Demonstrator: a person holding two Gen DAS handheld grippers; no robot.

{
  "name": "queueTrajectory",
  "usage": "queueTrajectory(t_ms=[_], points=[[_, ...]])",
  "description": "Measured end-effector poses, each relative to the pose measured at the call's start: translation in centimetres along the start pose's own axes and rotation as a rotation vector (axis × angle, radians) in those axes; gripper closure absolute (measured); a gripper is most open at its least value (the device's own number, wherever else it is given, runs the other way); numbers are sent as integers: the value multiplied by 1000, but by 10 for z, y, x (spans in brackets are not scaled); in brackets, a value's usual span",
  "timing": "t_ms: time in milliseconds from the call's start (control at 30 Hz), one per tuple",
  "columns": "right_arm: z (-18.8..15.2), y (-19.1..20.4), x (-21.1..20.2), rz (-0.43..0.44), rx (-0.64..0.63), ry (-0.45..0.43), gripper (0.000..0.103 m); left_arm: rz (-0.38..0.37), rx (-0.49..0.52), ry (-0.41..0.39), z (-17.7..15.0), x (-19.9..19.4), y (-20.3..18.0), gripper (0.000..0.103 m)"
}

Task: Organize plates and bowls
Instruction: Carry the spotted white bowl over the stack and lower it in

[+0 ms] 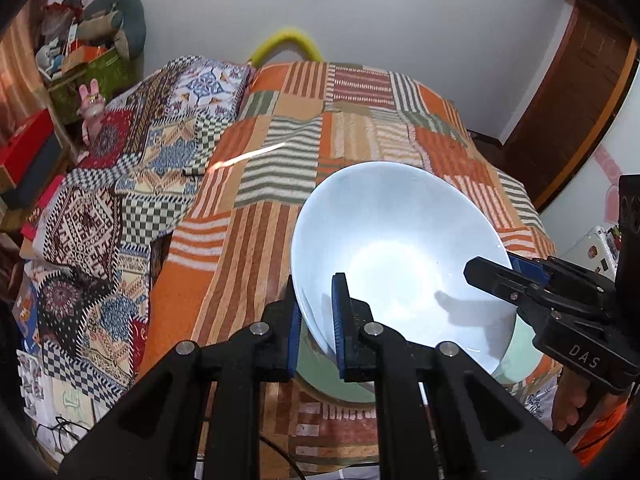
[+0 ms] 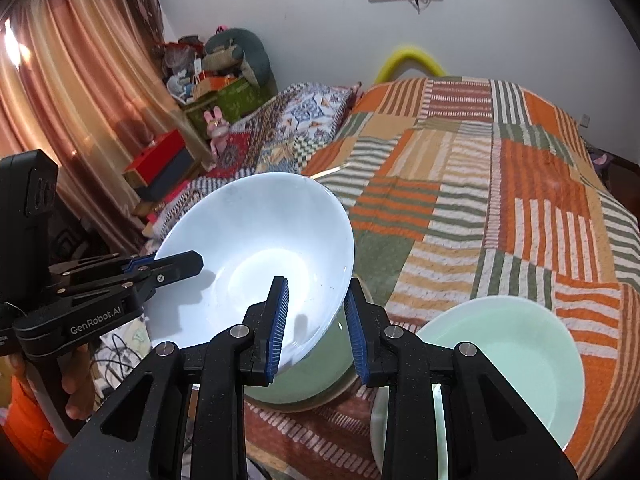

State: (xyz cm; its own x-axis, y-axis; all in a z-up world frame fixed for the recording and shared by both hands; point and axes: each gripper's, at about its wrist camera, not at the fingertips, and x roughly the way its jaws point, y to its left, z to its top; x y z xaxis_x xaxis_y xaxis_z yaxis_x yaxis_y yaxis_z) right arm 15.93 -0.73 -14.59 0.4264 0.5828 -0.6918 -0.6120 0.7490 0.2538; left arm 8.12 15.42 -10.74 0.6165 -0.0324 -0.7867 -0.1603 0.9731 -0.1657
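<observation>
A white bowl [image 1: 400, 256] hangs tilted above a green bowl [image 1: 320, 376] on the patchwork bedspread. My left gripper [image 1: 316, 324] is shut on the white bowl's left rim. My right gripper [image 2: 316, 316] straddles the opposite rim of the white bowl [image 2: 256, 248], its jaws a little apart with a gap at the right pad. In the right wrist view the green bowl [image 2: 304, 380] sits under the white one, and a pale green plate [image 2: 508, 360] lies to the right on the bed. Each gripper shows in the other's view, the right one [image 1: 492, 276] and the left one [image 2: 172, 268].
The bed [image 2: 480, 184] is covered by an orange striped patchwork spread, with a patterned quilt [image 1: 120, 208] on its left side. Boxes and stuffed toys [image 2: 224, 76] stand by the curtain at the far left. A wooden door [image 1: 568, 112] is at the right.
</observation>
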Motion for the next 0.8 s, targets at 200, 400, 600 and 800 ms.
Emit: queueTrajectory(t_ms=[200,400,600,800], points=[[-10,-1,13,-17,13,48,77,31,21,31,-11,16,-1,91],[-17,0,24,-31,14,86,77,36,12,72,-22,31,3,91],[-23,2,34,-33,8,120,77,35,-12,111,-30,43,10,91],[-27,6,40,-35,-6,135,77,40,-30,130,-34,51,17,91]])
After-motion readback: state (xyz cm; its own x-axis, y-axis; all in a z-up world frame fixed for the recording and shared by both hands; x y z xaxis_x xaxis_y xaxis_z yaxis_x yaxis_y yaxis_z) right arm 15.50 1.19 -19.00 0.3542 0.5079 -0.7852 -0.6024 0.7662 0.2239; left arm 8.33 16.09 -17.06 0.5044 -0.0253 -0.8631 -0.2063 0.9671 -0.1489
